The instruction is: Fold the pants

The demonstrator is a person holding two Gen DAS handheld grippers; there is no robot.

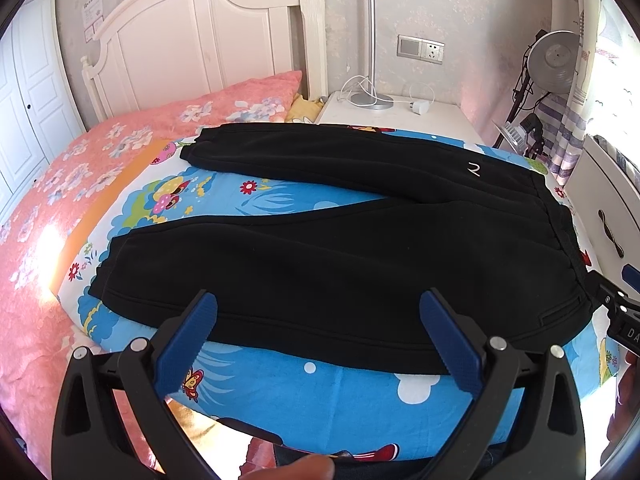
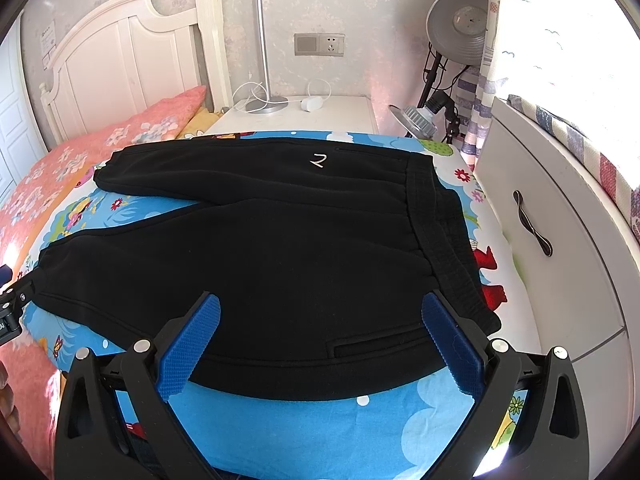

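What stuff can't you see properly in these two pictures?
- Near hem of the black pants: left wrist view, partly covered by the left gripper fingers.
- Paper notice on the wall: both views, print too small to read.
- Right gripper in the left wrist view: cut off by the right edge.
- Under the pants: cartoon sheet pattern hidden by the cloth.
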